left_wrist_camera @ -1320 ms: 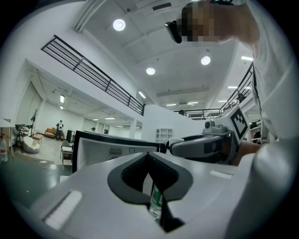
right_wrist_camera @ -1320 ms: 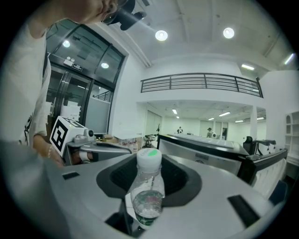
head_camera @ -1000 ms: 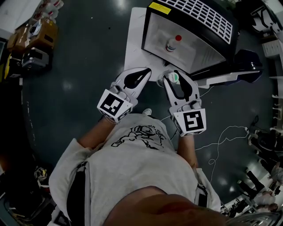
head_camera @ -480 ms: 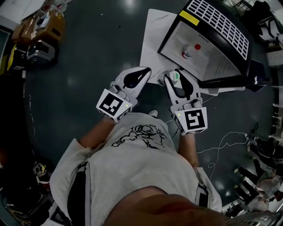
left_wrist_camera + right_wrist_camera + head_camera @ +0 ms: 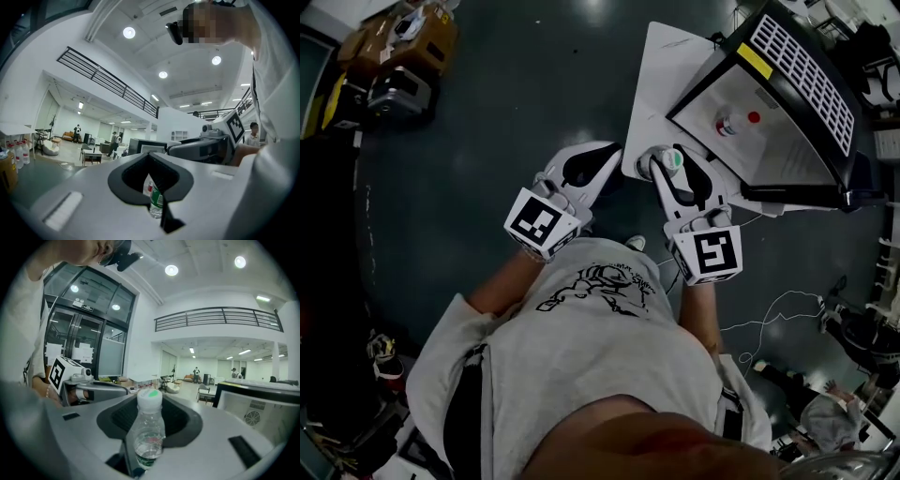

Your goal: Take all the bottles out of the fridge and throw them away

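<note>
One green-dot bottle point(image 5: 149, 427) out of the fridge point(image 5: 806, 70), not yet discarded.
Left gripper point(image 5: 611, 152), left of the fridge: jaws together, empty. Right gripper point(image 5: 664, 167), nearer the fridge: clamped on that bottle. Inside the fridge: one red-capped bottle point(image 5: 736, 122).

Left forearm point(image 5: 499, 283) and right forearm point(image 5: 701, 314) both stick out from the chest, side by side. The white left gripper with a black-and-white marker cube point(image 5: 612, 150) sits about level, jaws closed tip to tip. The matching white right gripper point(image 5: 661, 163) dips a bit, clamped on a clear plastic bottle with a white cap point(image 5: 150, 427).
</note>
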Action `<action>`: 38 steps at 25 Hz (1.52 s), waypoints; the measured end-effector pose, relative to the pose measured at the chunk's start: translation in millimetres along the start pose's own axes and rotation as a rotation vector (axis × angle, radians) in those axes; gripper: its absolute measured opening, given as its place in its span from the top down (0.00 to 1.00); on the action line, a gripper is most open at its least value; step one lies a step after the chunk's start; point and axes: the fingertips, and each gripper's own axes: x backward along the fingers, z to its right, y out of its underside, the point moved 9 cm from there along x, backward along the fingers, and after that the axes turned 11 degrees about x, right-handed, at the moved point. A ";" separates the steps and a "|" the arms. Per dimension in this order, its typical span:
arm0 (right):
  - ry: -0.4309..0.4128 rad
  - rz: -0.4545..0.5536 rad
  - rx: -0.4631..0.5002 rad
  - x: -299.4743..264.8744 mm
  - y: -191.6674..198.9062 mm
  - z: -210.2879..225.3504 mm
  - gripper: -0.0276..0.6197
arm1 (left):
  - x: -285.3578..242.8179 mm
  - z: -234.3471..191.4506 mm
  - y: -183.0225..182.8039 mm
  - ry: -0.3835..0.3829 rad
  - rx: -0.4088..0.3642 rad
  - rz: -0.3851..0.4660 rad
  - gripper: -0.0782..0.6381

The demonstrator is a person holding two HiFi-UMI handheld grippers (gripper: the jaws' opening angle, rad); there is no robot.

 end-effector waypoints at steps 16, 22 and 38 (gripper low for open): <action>-0.115 0.037 0.031 -70.8 -25.1 -46.2 0.71 | 64.1 -56.0 -12.1 -0.105 0.006 0.019 0.88; -0.136 0.017 0.023 -82.6 -32.6 -51.3 0.71 | 71.9 -62.2 -15.8 -0.135 0.016 0.036 0.88; -0.217 0.057 0.083 -79.9 -28.8 -32.1 0.71 | 55.3 -58.9 -12.4 -0.193 0.020 0.015 0.88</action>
